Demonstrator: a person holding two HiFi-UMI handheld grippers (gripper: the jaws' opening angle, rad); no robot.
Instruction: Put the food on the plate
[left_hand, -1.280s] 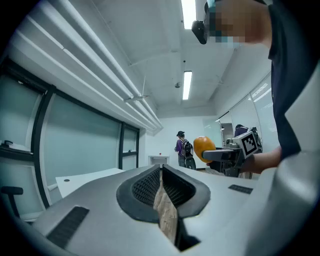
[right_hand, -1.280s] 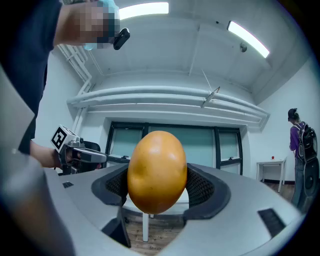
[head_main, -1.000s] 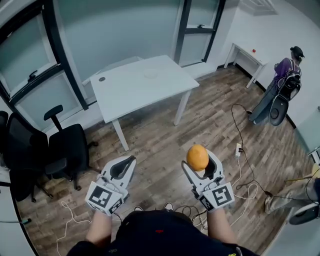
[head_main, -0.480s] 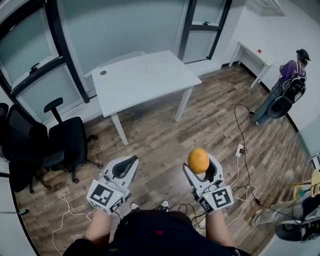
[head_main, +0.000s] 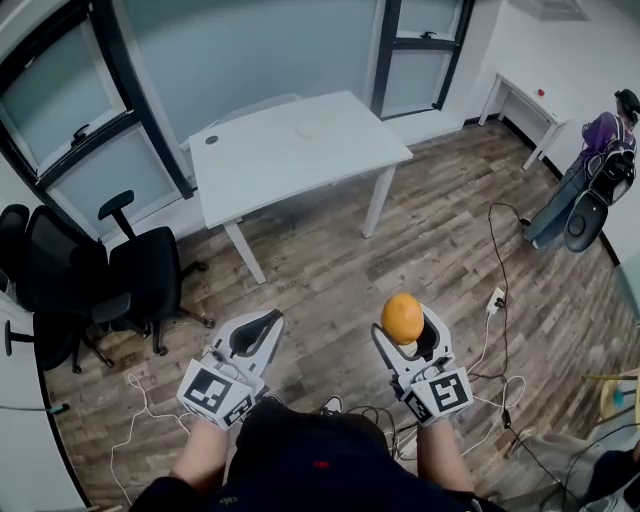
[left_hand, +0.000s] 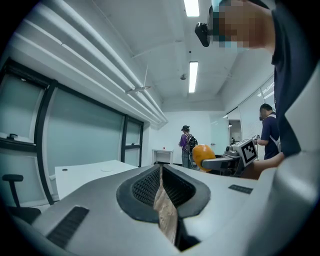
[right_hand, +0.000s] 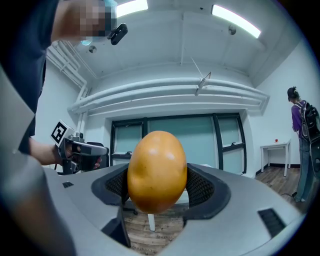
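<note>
In the head view my right gripper (head_main: 405, 325) is shut on an orange fruit (head_main: 403, 317), held over the wooden floor. In the right gripper view the orange fruit (right_hand: 157, 171) sits between the two black pads (right_hand: 200, 187) and fills the middle of the view. My left gripper (head_main: 270, 318) is shut with nothing in it; in its own view the left gripper (left_hand: 161, 172) shows only a thin slit between the jaws. A white table (head_main: 300, 155) stands some way ahead. On it lies a faint pale round shape (head_main: 312, 128), possibly a plate.
Black office chairs (head_main: 140, 280) stand at the left by the glass wall. A power strip with cables (head_main: 494, 298) lies on the floor to the right. A person with a backpack (head_main: 600, 170) stands far right, near a small white desk (head_main: 520, 95).
The head view has shifted, so the white table now sits a little further right and lower. Both grippers keep the same pose, the right still on the orange fruit.
</note>
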